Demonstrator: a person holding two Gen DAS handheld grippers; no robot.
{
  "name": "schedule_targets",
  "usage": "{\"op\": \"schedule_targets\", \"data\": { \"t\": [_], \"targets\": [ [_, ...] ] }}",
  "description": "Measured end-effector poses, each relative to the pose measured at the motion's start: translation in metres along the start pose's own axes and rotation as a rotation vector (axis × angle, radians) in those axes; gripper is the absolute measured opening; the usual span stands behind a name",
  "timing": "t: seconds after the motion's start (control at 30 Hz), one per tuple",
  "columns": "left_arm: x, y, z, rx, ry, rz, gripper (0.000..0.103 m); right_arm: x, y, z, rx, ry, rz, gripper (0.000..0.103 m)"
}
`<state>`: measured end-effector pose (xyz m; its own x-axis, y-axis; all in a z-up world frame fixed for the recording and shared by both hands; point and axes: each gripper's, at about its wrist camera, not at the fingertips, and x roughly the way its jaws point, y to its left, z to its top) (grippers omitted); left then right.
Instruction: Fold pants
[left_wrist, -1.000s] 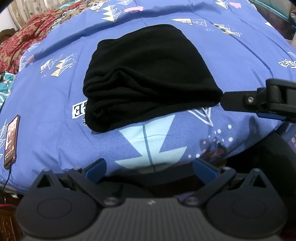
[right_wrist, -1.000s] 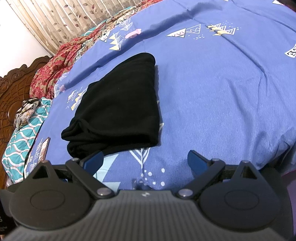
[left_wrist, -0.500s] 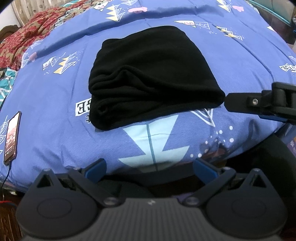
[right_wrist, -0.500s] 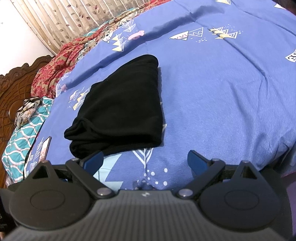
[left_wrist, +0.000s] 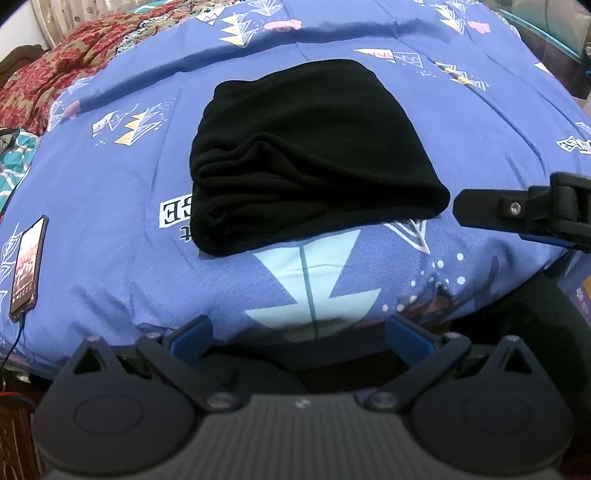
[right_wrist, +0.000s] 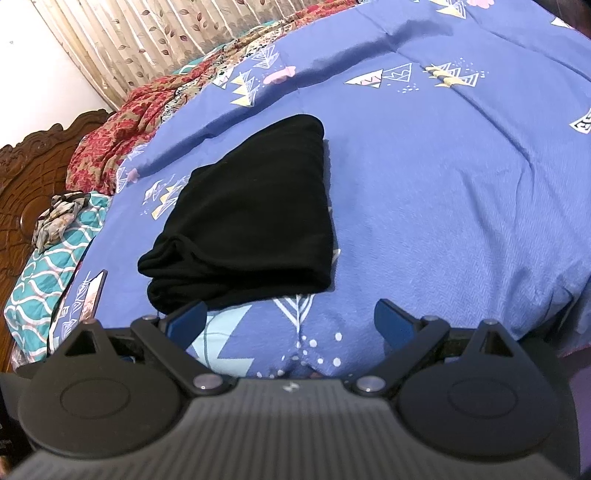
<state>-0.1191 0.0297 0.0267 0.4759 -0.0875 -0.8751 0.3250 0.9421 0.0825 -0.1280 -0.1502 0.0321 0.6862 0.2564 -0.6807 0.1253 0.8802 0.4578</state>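
The black pants (left_wrist: 306, 155) lie folded into a compact stack on the blue patterned bedspread (left_wrist: 110, 192), with layered edges showing at the near left side. From the right wrist view the same pants (right_wrist: 251, 225) sit left of centre. My left gripper (left_wrist: 299, 336) is open and holds nothing, back at the near edge of the bed and clear of the cloth. Equally wide apart stand the fingers of my right gripper (right_wrist: 291, 317), also near the bed's edge and not touching the pants. One finger of the right gripper (left_wrist: 517, 214) reaches in from the right in the left wrist view.
A phone (left_wrist: 27, 266) on a cable lies on the bedspread at the left edge. A red patterned blanket (right_wrist: 129, 125), a teal pillow (right_wrist: 48, 258) and a carved wooden headboard (right_wrist: 33, 162) are at the far left. Curtains (right_wrist: 155, 37) hang behind.
Both grippers have drawn slightly back and shifted left, so the pants appear a little further right and higher. The pants themselves have not moved.
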Motion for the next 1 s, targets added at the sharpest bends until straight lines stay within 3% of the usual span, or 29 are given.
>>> {"op": "schedule_targets", "data": {
  "t": [1.0],
  "targets": [
    [-0.018,0.012,-0.013,-0.029,-0.058,-0.064,0.103,-0.022,0.025,-0.016,-0.014,-0.06,-0.037,0.099]
  ]
}}
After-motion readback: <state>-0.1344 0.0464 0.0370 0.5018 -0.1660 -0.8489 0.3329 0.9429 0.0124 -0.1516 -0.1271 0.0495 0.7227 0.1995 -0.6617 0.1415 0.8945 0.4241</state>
